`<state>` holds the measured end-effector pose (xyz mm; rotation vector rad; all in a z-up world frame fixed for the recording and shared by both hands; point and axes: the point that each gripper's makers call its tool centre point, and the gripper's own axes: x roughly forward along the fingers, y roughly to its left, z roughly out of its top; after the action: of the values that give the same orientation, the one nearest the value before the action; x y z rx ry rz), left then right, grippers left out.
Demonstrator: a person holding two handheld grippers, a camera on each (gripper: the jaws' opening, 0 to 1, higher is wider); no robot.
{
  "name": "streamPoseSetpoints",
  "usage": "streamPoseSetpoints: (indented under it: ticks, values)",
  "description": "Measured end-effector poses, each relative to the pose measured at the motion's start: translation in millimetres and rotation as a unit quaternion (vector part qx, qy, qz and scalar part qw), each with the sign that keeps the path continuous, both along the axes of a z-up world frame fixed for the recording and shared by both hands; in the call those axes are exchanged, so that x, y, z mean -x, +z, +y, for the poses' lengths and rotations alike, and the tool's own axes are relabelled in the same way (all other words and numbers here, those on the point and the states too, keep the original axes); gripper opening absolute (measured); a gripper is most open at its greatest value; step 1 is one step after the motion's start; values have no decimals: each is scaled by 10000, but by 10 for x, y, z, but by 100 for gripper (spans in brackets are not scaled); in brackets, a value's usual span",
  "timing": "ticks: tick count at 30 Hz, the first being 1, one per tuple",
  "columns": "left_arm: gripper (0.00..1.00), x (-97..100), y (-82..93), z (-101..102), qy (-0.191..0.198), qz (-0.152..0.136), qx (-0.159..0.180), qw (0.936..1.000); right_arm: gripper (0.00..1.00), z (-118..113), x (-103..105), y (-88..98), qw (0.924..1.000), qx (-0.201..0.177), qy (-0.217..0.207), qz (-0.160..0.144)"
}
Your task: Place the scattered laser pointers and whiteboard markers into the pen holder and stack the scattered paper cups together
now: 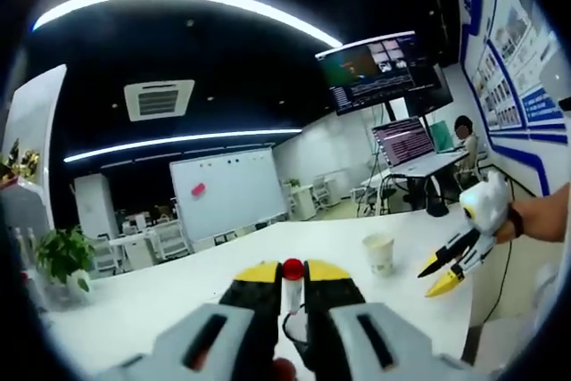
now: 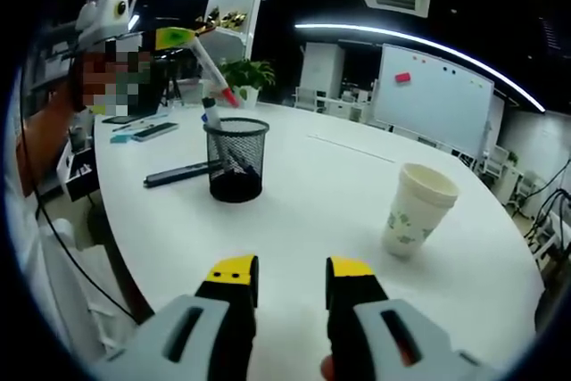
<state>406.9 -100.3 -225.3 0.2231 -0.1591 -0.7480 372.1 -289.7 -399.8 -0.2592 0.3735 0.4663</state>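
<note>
Above the desk (image 2: 339,185), your left gripper (image 1: 293,272) clamps a red-capped marker (image 1: 292,290) bound for the pen holder (image 2: 236,160); cups (image 2: 417,209) look stacked; your right gripper (image 2: 290,276) gapes empty.

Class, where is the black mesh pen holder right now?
In the right gripper view, the pen holder stands on the white table, left of the paper cup, beside a black laser pointer.

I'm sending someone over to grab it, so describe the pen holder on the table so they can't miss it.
On the big white table, look toward the end with the potted plant. The pen holder is the black wire-mesh cup standing upright there, beside a long dark pen-like thing lying flat; the paper cup is white.
</note>
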Motion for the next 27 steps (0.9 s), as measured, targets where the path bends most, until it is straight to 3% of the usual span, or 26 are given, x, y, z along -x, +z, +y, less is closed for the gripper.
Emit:
streamPoseSetpoints:
  ticks: [27]
  values:
    - [10,-117,-189,-166,-155,162,-100,9997,31,-14,19,7,10000,-11,-51,-18]
